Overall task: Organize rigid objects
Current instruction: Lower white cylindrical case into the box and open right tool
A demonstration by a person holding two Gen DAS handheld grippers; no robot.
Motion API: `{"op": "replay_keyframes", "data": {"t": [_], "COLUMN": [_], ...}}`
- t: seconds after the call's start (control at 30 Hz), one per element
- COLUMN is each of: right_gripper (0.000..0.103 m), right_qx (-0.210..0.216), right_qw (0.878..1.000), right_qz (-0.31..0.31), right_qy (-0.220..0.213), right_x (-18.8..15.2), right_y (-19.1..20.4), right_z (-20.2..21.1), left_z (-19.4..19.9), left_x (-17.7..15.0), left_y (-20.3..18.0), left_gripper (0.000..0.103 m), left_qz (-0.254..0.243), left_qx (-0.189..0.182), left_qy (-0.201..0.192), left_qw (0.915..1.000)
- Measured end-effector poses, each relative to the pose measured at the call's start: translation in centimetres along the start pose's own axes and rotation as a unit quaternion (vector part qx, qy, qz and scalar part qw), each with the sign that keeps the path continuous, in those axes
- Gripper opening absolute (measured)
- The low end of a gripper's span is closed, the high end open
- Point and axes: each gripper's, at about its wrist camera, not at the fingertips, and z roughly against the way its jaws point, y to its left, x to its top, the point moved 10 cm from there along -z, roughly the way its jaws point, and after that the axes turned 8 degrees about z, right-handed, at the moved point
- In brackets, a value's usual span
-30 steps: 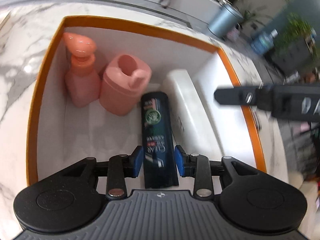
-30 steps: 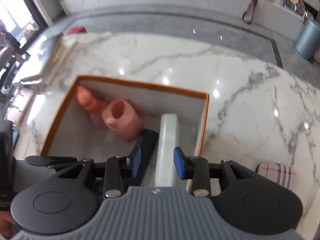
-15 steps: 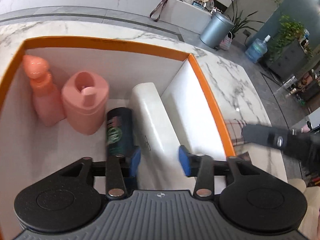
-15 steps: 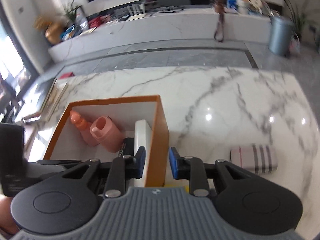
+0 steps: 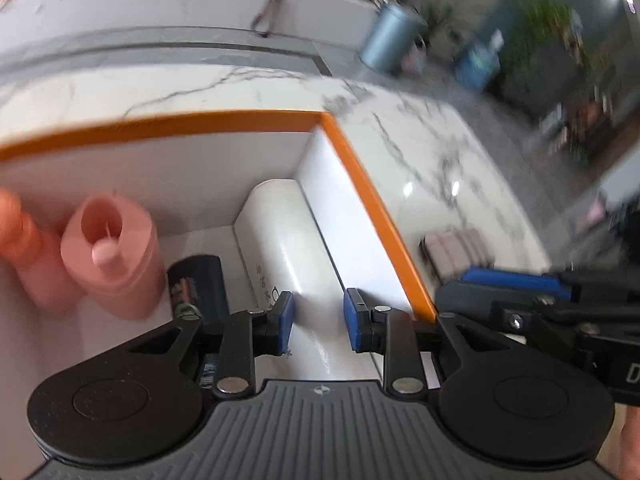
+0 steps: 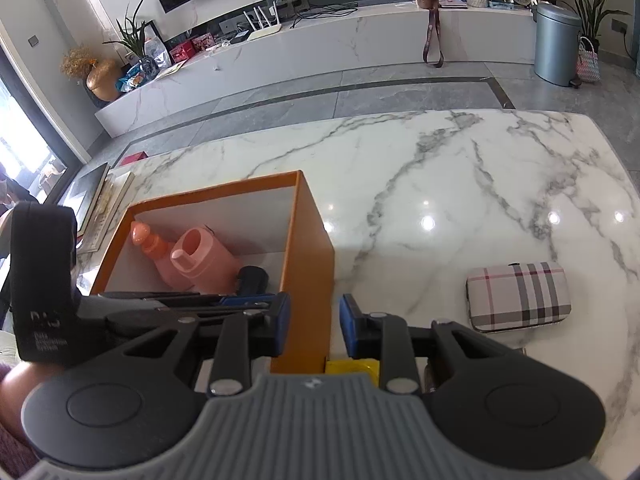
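Observation:
An orange-rimmed box (image 5: 372,200) (image 6: 308,248) on the marble table holds two pink bottles (image 5: 116,256) (image 6: 200,256), a dark bottle (image 5: 200,284) (image 6: 252,276) and a long white case (image 5: 288,248). My left gripper (image 5: 316,320) is open and empty above the white case. My right gripper (image 6: 312,324) is open and empty over the box's right wall; it also shows in the left wrist view (image 5: 516,284). A plaid case (image 6: 520,296) (image 5: 456,248) lies on the table right of the box.
A yellow object (image 6: 352,368) shows just under the right gripper, beside the box's near corner. The marble table (image 6: 440,184) stretches behind and to the right. A grey bin (image 6: 556,44) stands on the floor beyond.
The left gripper let go of the dark bottle, which now lies in the box, and shifted right over the white case. The right gripper moved right, from above the box to its right wall.

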Motion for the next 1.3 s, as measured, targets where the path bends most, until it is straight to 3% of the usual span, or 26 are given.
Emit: {"op": "replay_keyframes", "data": {"t": [0.1,0.3,0.4,0.47,0.57,0.7,0.8,0.87,0.93,1.0,1.07,1.13,1.2,1.23,1.3], "right_gripper": [0.028,0.029,0.029,0.030,0.030,0.030,0.028,0.028,0.028,0.028,0.026,0.024,0.024,0.024,0.022], "right_qx": [0.000,0.002,0.000,-0.001,0.004,0.024,0.037,0.017,-0.002,-0.018,-0.031,-0.044,-0.049,-0.051,-0.046], "right_qw": [1.000,1.000,1.000,1.000,0.999,0.997,0.991,0.983,0.965,0.937,0.900,0.861,0.820,0.799,0.769], "right_qz": [0.002,-0.005,0.012,0.024,0.029,0.073,0.126,0.177,0.251,0.330,0.409,0.473,0.530,0.557,0.589], "right_qy": [0.002,0.003,-0.005,-0.009,-0.014,-0.022,0.005,0.042,0.076,0.108,0.147,0.182,0.209,0.223,0.243], "right_x": [-0.1,0.0,0.3,0.6,1.2,2.0,2.3,1.9,1.6,1.1,0.3,-0.3,-0.9,-1.2,-1.7], "right_y": [0.0,-0.3,0.2,0.6,1.2,3.7,6.3,7.5,8.6,9.3,9.5,8.9,8.6,8.4,8.4], "right_z": [0.0,0.2,1.0,1.3,1.5,1.4,-0.1,-1.7,-3.2,-4.6,-5.6,-6.4,-6.9,-7.1,-7.7], "left_z": [0.2,0.2,0.2,0.1,1.5,3.1,3.5,3.5,3.5,3.2,2.8,2.4,2.2,2.0,1.6], "left_x": [0.6,0.5,0.0,-0.7,-0.9,-1.3,-1.9,-2.3,-2.8,-3.2,-3.6,-4.2,-4.9,-5.2,-5.7], "left_y": [-1.1,-1.2,0.4,1.5,2.2,3.4,3.6,3.6,3.5,3.6,3.8,3.5,3.2,3.1,3.2], "left_gripper": [0.019,0.019,0.002,0.002,0.002,0.005,0.008,0.016,0.023,0.026,0.030,0.047,0.056,0.056,0.056], "left_qz": [-0.048,-0.064,-0.071,-0.061,-0.041,-0.028,-0.038,-0.049,-0.059,-0.070,-0.074,-0.079,-0.088,-0.094,-0.101], "left_qx": [0.041,0.054,0.106,0.102,0.072,0.063,0.056,0.048,0.034,0.027,0.022,0.010,-0.001,-0.002,0.001], "left_qy": [0.020,0.016,0.031,0.034,0.002,-0.012,-0.003,0.003,0.006,0.015,0.032,0.046,0.060,0.068,0.079], "left_qw": [0.9978,0.9963,0.9913,0.9923,0.9966,0.9976,0.9977,0.9976,0.9977,0.9971,0.9965,0.9958,0.9943,0.9933,0.9918]}}
